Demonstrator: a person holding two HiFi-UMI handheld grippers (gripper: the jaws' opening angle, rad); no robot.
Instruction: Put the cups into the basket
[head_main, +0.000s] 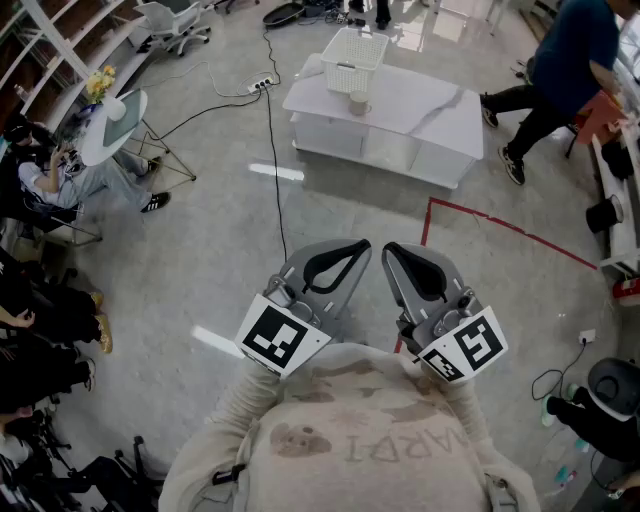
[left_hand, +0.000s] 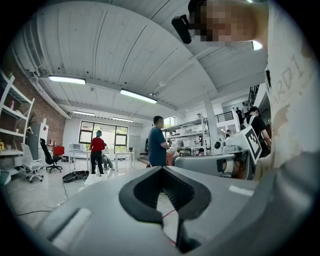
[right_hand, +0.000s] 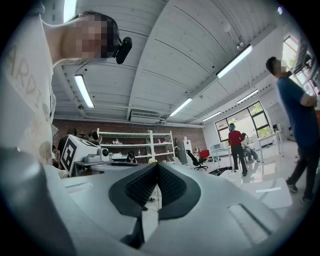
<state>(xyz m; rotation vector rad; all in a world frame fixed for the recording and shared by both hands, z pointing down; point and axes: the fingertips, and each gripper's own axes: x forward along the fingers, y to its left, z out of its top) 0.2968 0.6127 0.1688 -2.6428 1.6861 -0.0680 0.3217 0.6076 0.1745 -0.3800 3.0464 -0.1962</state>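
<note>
Both tongs are pressed together with nothing between them. The left tongs (left_hand: 162, 195) and right tongs (right_hand: 156, 192) are held side by side at the person's chest, tips toward 12 o'clock. No cup is in reach, so I judge the task to be at its approach step.

One cup (head_main: 359, 102) stands on the white bench (head_main: 430, 115), at the 6 o'clock side of the white basket (head_main: 352, 58). At this range it may be touching the basket.

The next move calls for walking up to the bench, spreading one pair of tongs and closing on the cup's wall.

The bench lies well apart across the grey floor (head_main: 220, 230). A black cable (head_main: 275, 170) runs at 11 o'clock and a red tape line (head_main: 500, 225) at 1 o'clock. Seated people (head_main: 60, 170) are at 9 o'clock, and another person (head_main: 560, 60) is at 2 o'clock.
</note>
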